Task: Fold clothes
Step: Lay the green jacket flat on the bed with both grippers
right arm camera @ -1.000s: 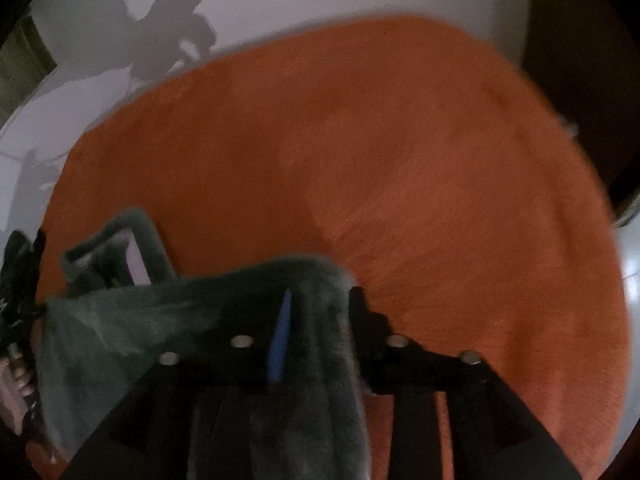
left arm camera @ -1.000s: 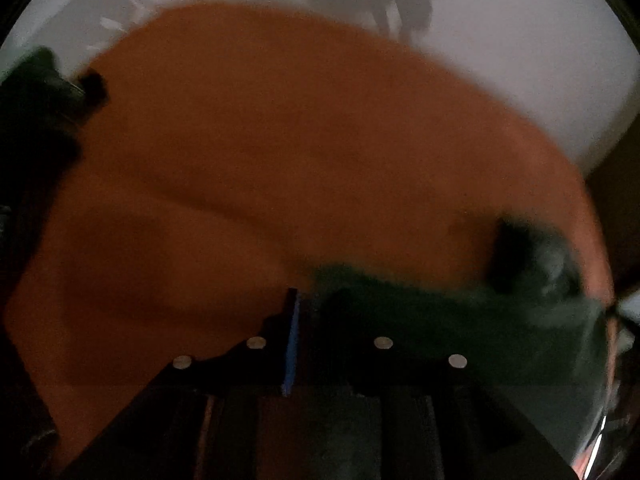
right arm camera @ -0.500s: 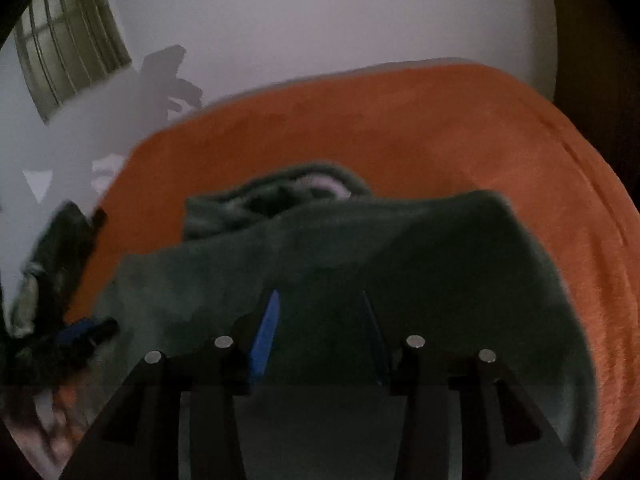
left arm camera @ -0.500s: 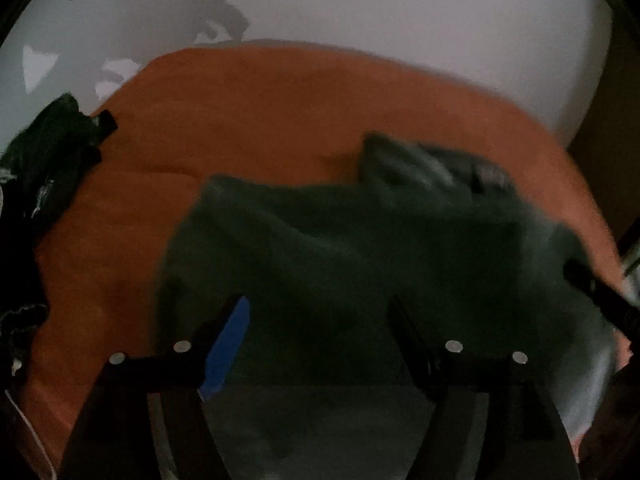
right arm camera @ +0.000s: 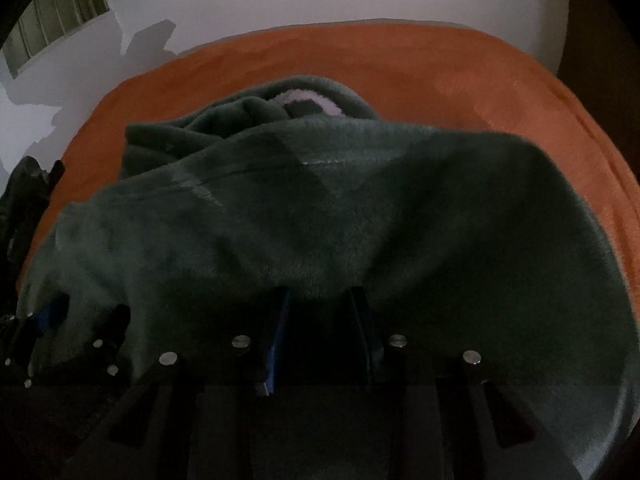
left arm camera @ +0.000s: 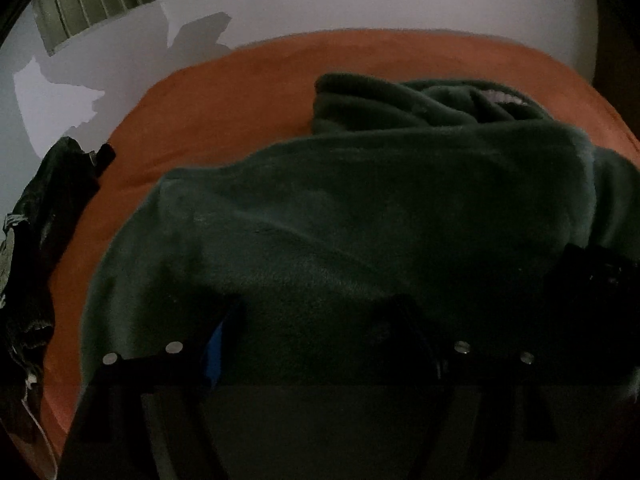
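On the orange blanket [left arm camera: 248, 96] a green fleece garment [left arm camera: 360, 208] (no readable label) lies under both grippers, left jaws opening, right closing.

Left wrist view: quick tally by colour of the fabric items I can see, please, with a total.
Dark green: 1, the fleece garment lying on the cover.
Orange: 1, the cover beneath it.
Black: 1, the dark clothes heap at the left edge; it may hold more than one piece.
Total: 3

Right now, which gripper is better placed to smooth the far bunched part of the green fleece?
Probably the right gripper. In its view the bunched far part of the green fleece sits almost straight ahead. From the left gripper, jaws opening, that bunch lies off to the right.
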Tool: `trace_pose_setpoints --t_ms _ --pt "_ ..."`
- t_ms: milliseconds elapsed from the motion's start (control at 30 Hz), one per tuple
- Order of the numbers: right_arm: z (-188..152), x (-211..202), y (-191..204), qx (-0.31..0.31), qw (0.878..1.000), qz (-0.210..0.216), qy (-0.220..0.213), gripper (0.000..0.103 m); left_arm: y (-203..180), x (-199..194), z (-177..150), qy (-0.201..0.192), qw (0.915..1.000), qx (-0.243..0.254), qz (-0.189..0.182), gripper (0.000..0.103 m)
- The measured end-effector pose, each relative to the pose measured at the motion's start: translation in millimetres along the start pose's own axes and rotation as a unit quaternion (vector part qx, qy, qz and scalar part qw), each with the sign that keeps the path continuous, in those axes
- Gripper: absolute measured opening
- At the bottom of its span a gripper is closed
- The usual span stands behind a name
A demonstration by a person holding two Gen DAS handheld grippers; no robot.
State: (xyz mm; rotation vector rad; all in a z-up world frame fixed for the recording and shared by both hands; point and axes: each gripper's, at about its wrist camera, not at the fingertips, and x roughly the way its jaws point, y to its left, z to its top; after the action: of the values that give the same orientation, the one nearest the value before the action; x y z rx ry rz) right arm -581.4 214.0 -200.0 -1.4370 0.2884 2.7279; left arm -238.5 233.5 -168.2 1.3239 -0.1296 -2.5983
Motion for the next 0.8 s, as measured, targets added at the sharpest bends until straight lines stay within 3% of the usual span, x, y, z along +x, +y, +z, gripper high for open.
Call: trace_pose_setpoints --t_ms 167,267,500,800 --pt "0.5 -19.4 15.5 0.006 1.0 0.029 0.0 0.029 16.9 -10.1 4.6 -0.001 0.9981 -0.058 -0.021 0.079" --pt "-3.4 -10.4 25.9 -0.014 0.999 0.025 0.019 0.056 9.3 0.9 2.8 0.01 0.9994 -0.033 -0.003 0.082" --pt "-12.2 1.5 28.2 -0.022 1.0 0.011 0.001 0.067 6.1 6.1 4.4 0.006 0.9995 -0.032 0.005 0.085" --pt "-24.7 7.1 40.1 -0.038 0.999 0.002 -0.016 0.071 -2.1 -2.9 -7.1 -0.01 0.9993 -0.03 0.018 0.085"
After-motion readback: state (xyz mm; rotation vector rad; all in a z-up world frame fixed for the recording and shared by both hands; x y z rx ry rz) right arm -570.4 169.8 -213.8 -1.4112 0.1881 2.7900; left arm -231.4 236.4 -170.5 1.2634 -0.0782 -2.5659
